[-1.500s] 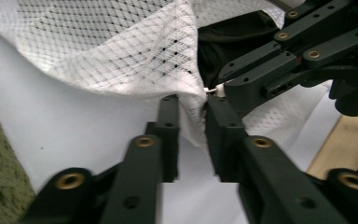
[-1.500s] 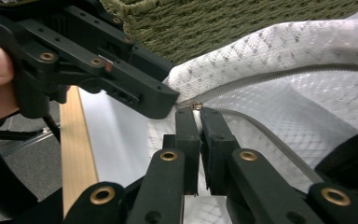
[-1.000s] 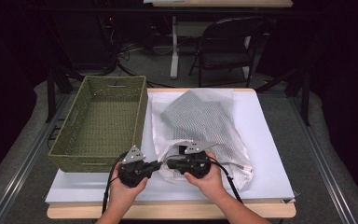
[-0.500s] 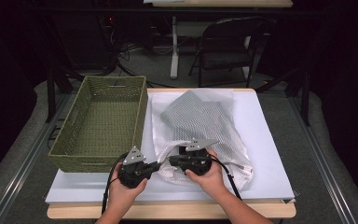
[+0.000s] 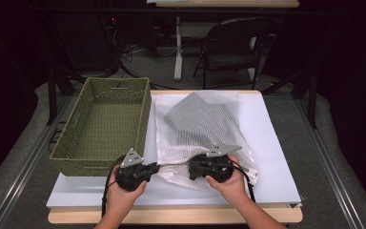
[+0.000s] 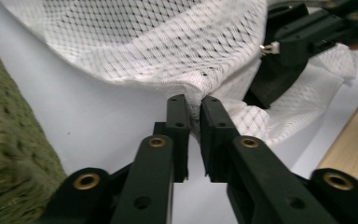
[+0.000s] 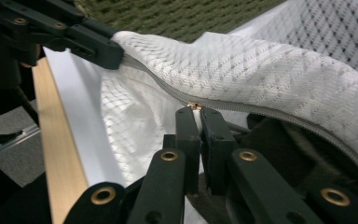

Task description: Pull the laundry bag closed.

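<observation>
zipper (image 7: 270, 109) axis: runs from left gripper (image 7: 116, 51) toward right gripper (image 7: 196, 112) along mesh bag (image 5: 205, 126) | left jaws: easing open, still on bag corner | right jaws: clamped on slider (image 7: 195, 106)

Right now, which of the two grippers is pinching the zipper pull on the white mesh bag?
The right gripper: its fingers clamp the small brass zipper pull, while the left gripper pinches the white mesh laundry bag at its end.

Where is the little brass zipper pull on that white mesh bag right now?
In the right gripper view, the brass zipper pull sits at the tips of the right gripper, on the grey zipper of the white mesh bag.
</observation>
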`<state>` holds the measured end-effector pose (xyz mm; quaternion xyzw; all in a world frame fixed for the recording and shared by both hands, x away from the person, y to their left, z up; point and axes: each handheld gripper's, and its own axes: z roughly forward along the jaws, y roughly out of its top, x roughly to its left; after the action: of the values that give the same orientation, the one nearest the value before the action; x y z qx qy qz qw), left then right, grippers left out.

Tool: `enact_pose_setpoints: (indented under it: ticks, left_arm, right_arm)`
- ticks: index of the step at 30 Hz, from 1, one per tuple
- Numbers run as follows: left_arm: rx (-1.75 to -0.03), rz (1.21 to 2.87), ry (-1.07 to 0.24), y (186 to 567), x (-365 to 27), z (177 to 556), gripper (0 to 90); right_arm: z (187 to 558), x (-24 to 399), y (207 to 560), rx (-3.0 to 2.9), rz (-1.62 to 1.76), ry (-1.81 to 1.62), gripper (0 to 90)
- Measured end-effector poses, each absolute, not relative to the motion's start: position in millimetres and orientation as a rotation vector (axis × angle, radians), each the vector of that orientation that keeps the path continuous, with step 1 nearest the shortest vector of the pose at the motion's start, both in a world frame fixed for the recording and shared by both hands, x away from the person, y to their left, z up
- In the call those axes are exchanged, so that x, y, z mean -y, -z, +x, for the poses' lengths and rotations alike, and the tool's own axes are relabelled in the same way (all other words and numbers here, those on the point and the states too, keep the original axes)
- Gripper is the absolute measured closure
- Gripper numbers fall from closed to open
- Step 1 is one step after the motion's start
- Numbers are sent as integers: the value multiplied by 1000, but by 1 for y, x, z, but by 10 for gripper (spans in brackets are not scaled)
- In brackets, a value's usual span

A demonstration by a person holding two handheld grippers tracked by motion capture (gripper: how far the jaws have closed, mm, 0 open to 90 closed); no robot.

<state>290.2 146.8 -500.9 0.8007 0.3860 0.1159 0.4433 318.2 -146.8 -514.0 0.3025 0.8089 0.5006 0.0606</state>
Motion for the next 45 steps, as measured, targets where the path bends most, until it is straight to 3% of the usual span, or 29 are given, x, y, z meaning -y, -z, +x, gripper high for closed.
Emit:
enact_pose_setpoints:
  ticks: [4,19,28,45]
  left_arm:
    - [-951,1945,-299,493,-149,286,699]
    - [-837,1995,-279,492,-125,280,540]
    - [-820,2055,-324,498,-121,281,862]
    - [-871,2034,-312,499,-133,285,871]
  right_arm:
    - [314,143,512,-2454,912,-1566,867]
    - [307,126,488,-2443,848,-1697,867]
    - [306,125,495,-2453,867,-1688,867]
    - [304,167,498,-2396,951,-1643,867]
